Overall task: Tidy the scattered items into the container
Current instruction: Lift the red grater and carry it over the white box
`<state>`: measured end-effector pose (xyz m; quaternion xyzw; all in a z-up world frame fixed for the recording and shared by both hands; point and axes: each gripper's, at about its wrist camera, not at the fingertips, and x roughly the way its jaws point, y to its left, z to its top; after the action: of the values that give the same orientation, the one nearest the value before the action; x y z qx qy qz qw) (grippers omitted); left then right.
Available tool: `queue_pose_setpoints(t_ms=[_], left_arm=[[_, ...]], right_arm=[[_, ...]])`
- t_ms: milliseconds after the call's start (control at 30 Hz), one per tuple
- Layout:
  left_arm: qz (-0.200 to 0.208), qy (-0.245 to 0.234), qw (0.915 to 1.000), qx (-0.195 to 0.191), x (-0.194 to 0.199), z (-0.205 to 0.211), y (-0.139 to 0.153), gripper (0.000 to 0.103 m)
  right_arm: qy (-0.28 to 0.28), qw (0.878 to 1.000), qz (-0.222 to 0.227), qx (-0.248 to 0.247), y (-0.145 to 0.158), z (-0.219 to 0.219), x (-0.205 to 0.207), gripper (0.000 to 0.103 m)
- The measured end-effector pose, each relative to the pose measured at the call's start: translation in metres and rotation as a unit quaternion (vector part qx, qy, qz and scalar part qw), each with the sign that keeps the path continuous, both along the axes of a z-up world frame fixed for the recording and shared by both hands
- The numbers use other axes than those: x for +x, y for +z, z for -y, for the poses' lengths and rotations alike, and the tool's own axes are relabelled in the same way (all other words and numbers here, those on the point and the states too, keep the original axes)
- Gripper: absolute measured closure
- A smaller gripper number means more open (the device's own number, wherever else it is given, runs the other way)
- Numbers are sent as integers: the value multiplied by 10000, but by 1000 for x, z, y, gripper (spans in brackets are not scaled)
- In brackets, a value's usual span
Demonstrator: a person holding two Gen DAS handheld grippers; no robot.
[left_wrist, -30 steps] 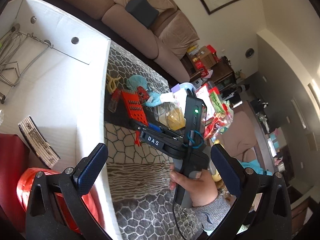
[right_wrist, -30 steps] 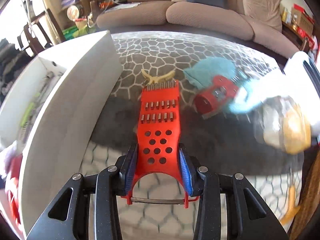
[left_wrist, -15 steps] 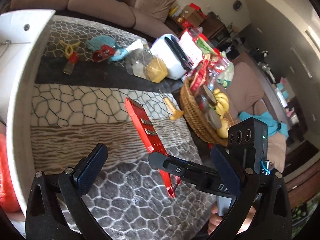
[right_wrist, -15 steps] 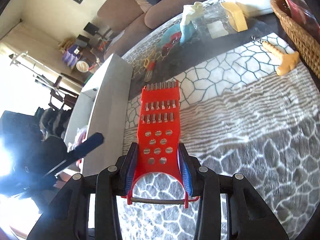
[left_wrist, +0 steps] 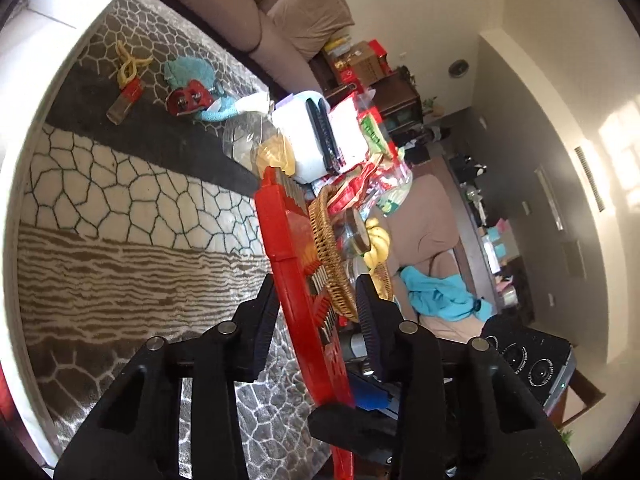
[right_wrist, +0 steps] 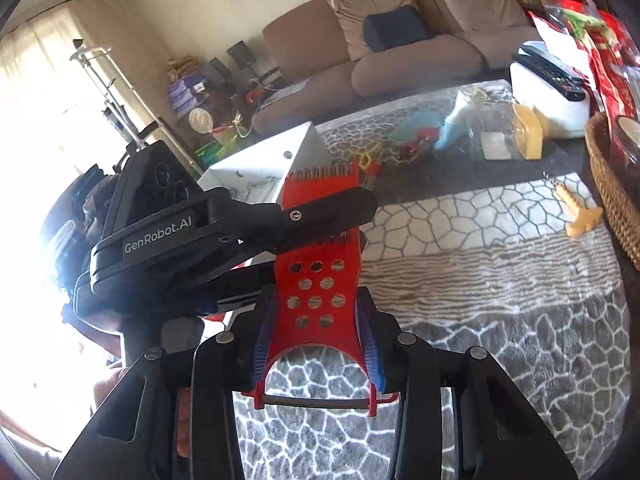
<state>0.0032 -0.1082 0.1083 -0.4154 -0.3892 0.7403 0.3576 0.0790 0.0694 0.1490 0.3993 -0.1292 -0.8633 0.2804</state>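
**Item: red grater, held between two claws above the tabletop**

- Red grater (right_wrist: 316, 280): plastic, round holes near handle end, toothed slots further up. We log it off the tabletop (right_wrist: 500, 280), which has a patterned cloth w/ cell and stripe print.
- Right claw (right_wrist: 316, 344): clamped on the grater's lower end, blue pads pressed to both side edges just above the handle bar.
- Left claw (left_wrist: 316, 316): jaws closing w/ the grater between them, seen edge-on. Left pad sits at the grater's back edge; right pad stands a little apart from the toothed face. In the right wrist view it crosses the grater's mid section from the left.
- White container (right_wrist: 260, 160): behind the grater in the right wrist view, at the tabletop's left side; wire item inside, can't tell what.
- Still loose on tabletop: yellow clip (left_wrist: 128, 64), small red-capped bottle (left_wrist: 124, 100), teal cloth (left_wrist: 184, 72), red gadget (left_wrist: 188, 98), clear bag w/ yellow contents (left_wrist: 260, 148), yellow corkscrew-type tool (right_wrist: 576, 212).
- Wicker basket (left_wrist: 328, 256) w/ bananas and snack packs, right of the grater; white box (left_wrist: 300, 140) w/ remotes on top, behind it.
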Motion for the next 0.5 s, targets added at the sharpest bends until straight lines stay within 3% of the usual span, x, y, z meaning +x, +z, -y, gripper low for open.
queue_pose_setpoints(t_ms=[100, 133, 167, 233, 367, 500], left_arm=[[-213, 238, 9994, 110, -7, 27, 17, 74], [-266, 327, 9991, 99, -11, 38, 23, 65], [-315, 511, 9982, 74, -13, 52, 30, 33], [-627, 999, 9929, 153, -12, 86, 44, 0], [-754, 1647, 9826, 412, -20, 156, 54, 1], [-379, 2413, 9664, 806, -20, 226, 26, 1]], right_arm=[[199, 9997, -115, 0, 13, 21, -14, 63], [292, 9994, -164, 11, 18, 30, -20, 63], [392, 9990, -201, 29, 23, 41, -26, 63], [573, 9980, -258, 65, 32, 63, -41, 63], [840, 9963, -192, -12, 41, 108, -82, 63], [866, 9961, 51, -186, 36, 149, -130, 63]])
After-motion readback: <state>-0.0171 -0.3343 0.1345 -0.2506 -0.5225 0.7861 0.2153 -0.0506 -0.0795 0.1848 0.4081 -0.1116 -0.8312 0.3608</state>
